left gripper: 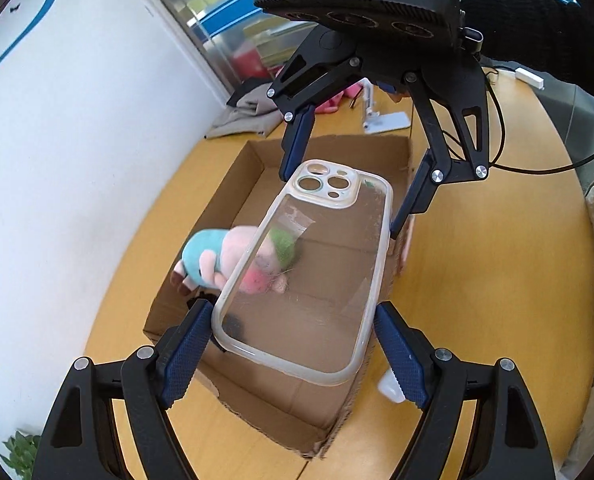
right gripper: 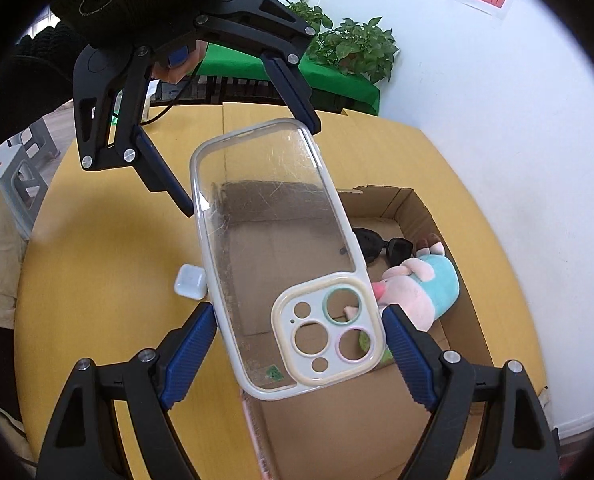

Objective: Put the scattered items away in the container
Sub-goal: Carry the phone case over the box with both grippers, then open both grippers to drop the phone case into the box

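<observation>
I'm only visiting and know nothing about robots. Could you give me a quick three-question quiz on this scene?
1. True or false: the phone case lies inside the cardboard box.
2. Which item sits on the table, outside the box? A) plush pig B) sunglasses C) white earbud case
3. Fill in: the phone case is held by ___ grippers.
Key: 1 false, it is held above the box; 2 C; 3 both, the left gripper and the right gripper.
</observation>
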{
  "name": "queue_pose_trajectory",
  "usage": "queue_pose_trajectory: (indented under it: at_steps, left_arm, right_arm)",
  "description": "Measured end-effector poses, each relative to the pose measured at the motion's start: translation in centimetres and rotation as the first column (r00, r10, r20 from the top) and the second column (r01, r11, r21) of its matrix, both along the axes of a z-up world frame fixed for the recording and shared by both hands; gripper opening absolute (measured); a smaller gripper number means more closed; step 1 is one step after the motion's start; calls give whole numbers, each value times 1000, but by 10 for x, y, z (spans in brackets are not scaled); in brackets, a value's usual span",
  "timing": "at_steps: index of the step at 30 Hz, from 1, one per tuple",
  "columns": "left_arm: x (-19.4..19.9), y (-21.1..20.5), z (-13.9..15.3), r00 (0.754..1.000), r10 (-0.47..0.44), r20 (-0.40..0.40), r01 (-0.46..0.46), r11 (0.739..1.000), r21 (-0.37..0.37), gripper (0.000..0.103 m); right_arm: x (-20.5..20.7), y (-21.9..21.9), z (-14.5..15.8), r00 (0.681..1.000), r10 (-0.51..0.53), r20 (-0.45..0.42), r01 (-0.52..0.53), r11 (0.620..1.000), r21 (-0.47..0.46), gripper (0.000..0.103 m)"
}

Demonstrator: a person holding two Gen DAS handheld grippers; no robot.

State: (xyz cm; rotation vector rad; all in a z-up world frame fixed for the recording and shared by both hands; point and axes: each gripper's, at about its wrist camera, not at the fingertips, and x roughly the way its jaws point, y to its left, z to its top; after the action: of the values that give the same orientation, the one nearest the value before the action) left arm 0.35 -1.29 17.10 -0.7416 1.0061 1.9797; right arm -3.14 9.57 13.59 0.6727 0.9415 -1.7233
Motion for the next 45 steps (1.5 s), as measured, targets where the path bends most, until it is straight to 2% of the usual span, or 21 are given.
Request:
queue_pose_trajectory:
  at_steps: [4, 9, 17, 25, 29, 33, 37, 42, 45]
  left_arm:
    - [-30, -11, -25, 998, 16, 66, -15, 1000, -13, 86]
    - [-54, -21, -69, 986, 37, 162, -31, 999, -41, 86]
    - [-93, -28, -129, 952, 64, 298, -40, 996, -86, 86]
    - [-104, -28, -160, 913, 87, 398, -25, 987, -157, 86]
    - [-102, -27, -170, 897, 100, 430, -24, 984, -178, 86]
    - [-100, -26, -174, 891, 120, 438, -37, 980, -195, 87]
    - [-93, -25, -170, 900, 136, 413, -55, 978, -203, 87]
    - [-83, -27, -155, 901, 145, 408, -79, 981, -175, 87]
    - [-79, -27, -148, 907, 166, 387, -106, 980, -170, 87]
  right_arm:
    - [-26, -16, -20, 999, 3, 48, -3, 1000, -1, 84]
    - [-51, -32, -60, 990, 10, 137, -12, 1000, 14, 84]
    - [-88, -54, -120, 965, 8, 260, -20, 999, 45, 84]
    - [-95, -64, -151, 936, -11, 352, -19, 997, 81, 84]
    - [-95, -70, -164, 929, -30, 369, -14, 993, 117, 85]
    - [-94, -72, -165, 926, -51, 375, 4, 992, 125, 87]
    - [-90, -74, -163, 932, -78, 355, 31, 990, 136, 88]
    - [-83, -67, -152, 946, -114, 302, 78, 989, 129, 88]
    - [-84, -59, -137, 935, -137, 327, 117, 990, 81, 88]
